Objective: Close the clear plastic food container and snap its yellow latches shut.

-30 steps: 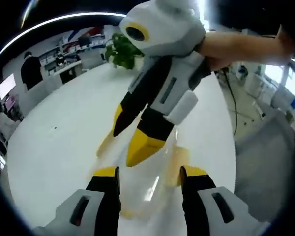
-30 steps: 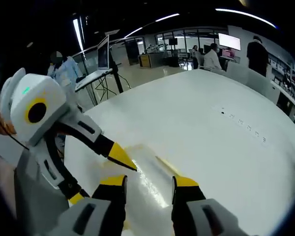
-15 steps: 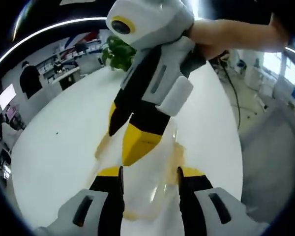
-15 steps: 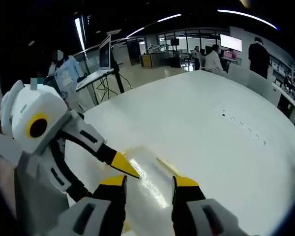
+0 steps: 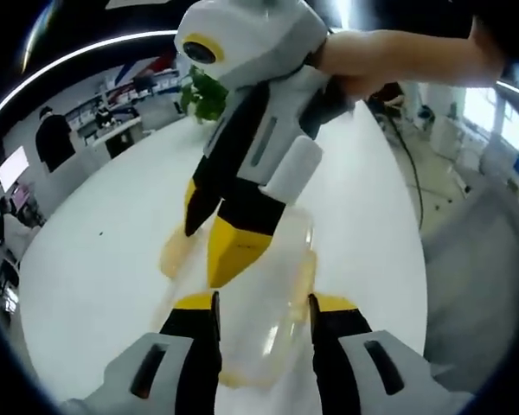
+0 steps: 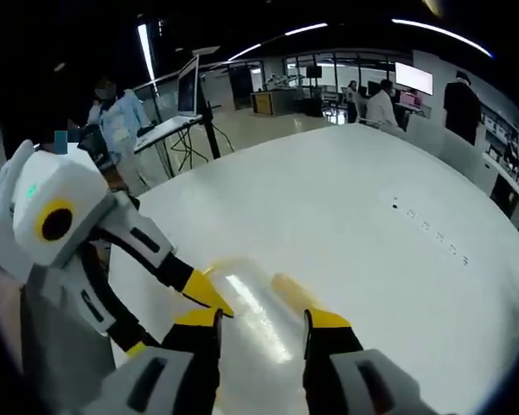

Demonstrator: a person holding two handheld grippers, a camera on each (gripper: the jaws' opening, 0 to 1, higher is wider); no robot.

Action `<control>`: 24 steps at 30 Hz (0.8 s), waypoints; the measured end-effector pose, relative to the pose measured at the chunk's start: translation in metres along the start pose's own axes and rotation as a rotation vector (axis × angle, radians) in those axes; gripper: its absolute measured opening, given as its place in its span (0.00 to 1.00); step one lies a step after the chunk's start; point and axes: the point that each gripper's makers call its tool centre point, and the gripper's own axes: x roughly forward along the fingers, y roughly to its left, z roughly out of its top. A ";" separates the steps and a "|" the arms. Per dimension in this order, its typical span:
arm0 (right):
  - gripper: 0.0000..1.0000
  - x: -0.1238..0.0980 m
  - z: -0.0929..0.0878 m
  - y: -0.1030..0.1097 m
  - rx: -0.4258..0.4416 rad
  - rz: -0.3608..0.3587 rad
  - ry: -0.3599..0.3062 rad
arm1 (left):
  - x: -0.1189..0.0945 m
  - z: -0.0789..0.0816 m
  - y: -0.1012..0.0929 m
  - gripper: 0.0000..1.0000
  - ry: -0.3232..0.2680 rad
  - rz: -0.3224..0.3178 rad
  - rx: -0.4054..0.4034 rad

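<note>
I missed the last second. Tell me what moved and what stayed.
In the left gripper view the right gripper slid a little left over the clear container, tips nearer its lid. The left gripper kept straddling the container, jaws apart. The container stayed on the white table; a yellow latch shows no clear change.

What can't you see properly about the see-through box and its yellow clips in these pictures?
- Left gripper view: the right gripper crosses the clear container, hiding whether its lid is fully down.
- Left gripper view: the yellow latches look pale and blurred, so snapped or loose cannot be told.
- Right gripper view: the container's near end is hidden behind the right gripper's own jaws, and glare washes out the lid.
- Right gripper view: the left gripper covers the container's left edge.
</note>
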 end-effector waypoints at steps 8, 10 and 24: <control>0.36 0.005 -0.004 -0.003 -0.054 0.029 0.052 | 0.000 0.000 0.000 0.39 0.001 -0.002 0.007; 0.36 0.005 -0.005 -0.004 -0.081 0.033 0.067 | 0.000 -0.001 0.000 0.39 0.003 -0.003 0.012; 0.36 0.010 -0.002 -0.002 -0.167 0.131 0.136 | 0.000 -0.002 0.000 0.39 0.020 -0.012 0.041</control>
